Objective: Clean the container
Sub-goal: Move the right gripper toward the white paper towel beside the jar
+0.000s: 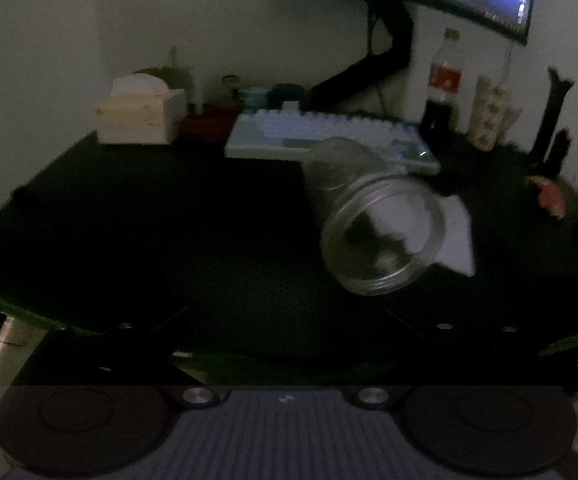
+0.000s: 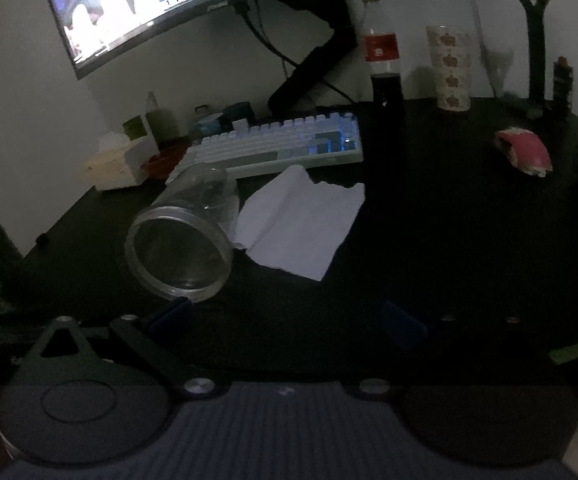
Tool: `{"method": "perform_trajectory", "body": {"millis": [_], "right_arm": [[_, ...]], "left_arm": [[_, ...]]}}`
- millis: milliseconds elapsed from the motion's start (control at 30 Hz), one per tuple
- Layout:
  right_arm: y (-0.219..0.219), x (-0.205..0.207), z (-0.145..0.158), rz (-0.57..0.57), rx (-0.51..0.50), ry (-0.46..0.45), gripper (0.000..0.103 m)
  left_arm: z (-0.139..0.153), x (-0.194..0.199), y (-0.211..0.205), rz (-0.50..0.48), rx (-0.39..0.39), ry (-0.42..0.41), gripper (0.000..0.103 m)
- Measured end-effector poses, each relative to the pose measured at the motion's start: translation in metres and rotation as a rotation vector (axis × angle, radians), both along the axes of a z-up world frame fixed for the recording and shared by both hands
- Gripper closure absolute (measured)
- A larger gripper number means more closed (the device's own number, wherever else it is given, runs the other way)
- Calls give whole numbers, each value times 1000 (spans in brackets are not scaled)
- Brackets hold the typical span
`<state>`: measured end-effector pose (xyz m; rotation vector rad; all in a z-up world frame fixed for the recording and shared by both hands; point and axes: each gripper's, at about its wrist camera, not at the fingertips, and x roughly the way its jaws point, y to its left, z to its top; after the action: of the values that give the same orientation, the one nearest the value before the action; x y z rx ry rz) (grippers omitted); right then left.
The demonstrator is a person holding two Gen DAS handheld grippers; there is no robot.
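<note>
A clear glass jar (image 1: 381, 236) lies on its side on the dark desk, its open mouth turned toward me. Some dark specks show inside it. A crumpled white paper tissue (image 1: 459, 236) lies flat just right of it. My left gripper (image 1: 289, 320) is open, short of the jar, with nothing between its dark fingers. In the right wrist view the jar (image 2: 185, 236) is left of centre and the tissue (image 2: 301, 224) is straight ahead. My right gripper (image 2: 289, 320) is open and empty; its left blue pad (image 2: 173, 314) sits just below the jar's rim.
A white keyboard (image 2: 277, 148) lies behind the jar, under a lit curved monitor (image 2: 169, 4). A cola bottle (image 2: 383, 64), a patterned paper cup (image 2: 449, 68) and a red-and-white object (image 2: 525, 152) stand to the right. A pale tissue box (image 1: 137, 114) is at the back left.
</note>
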<state>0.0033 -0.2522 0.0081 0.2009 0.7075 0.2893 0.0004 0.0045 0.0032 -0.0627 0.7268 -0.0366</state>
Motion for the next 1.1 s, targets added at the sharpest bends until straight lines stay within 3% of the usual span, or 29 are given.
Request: {"method": "perform_trajectory", "body": {"millis": [133, 200, 267, 333, 433, 667, 733, 833, 1100], "right_arm": [[-2, 1, -3, 14, -18, 4, 0], [2, 0, -4, 28, -35, -17, 1], [6, 0, -6, 32, -15, -16, 1], [8, 6, -6, 44, 11, -1, 2], [-1, 3, -9, 58, 43, -10, 3], [-1, -6, -21, 46, 19, -21, 33], [-2, -11, -22, 43, 20, -25, 40], [-4, -19, -23, 35, 20, -31, 41], [-8, -25, -28, -11, 27, -19, 40]], "left_arm": [[6, 0, 1, -4, -30, -37, 1], [9, -5, 8, 4, -59, -75, 6], [11, -1, 14, 7, -62, -79, 16], [7, 5, 17, 16, -52, -81, 42], [0, 14, 12, -23, -52, -70, 55], [-8, 25, -5, -115, 13, -126, 62], [-11, 31, -6, -115, 28, -141, 71], [-16, 41, -7, -110, 43, -160, 82], [-27, 65, -6, -160, 20, -180, 94]]}}
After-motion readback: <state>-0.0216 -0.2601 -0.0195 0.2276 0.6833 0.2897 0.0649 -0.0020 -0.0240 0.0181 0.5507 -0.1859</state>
